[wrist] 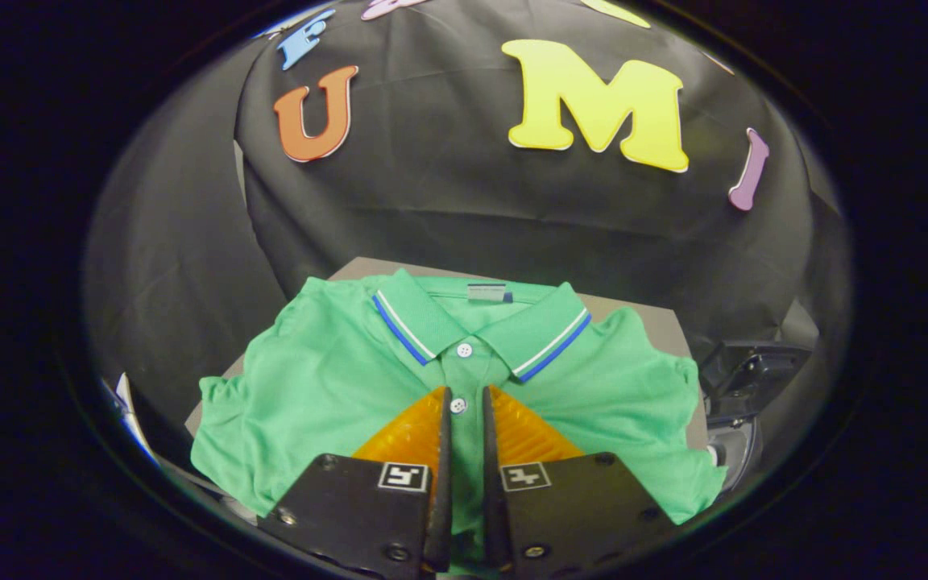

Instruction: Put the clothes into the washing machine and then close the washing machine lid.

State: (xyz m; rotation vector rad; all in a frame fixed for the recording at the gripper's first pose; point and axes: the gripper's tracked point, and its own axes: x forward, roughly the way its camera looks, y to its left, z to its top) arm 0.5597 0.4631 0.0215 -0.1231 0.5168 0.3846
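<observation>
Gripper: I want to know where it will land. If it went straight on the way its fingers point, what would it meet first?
Probably the green shirt, at its button strip just below the collar. The gripper has its fingers nearly closed with a narrow gap, right over the cloth; depth is unclear.

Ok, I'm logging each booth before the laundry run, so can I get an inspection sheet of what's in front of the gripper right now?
Surface: grey board, mostly covered by the shirt.
Job's things: green polo shirt laid flat, collar away from the gripper, placket buttoned.
Clutter: dark device beside the board, past the shirt's sleeve; what it is cannot be told.
Gripper: gripper low over the shirt's placket, fingers nearly together with a narrow gap; whether they pinch cloth cannot be told.
Cables: nothing seen.
Surroundings: black cloth wall behind the board.
</observation>
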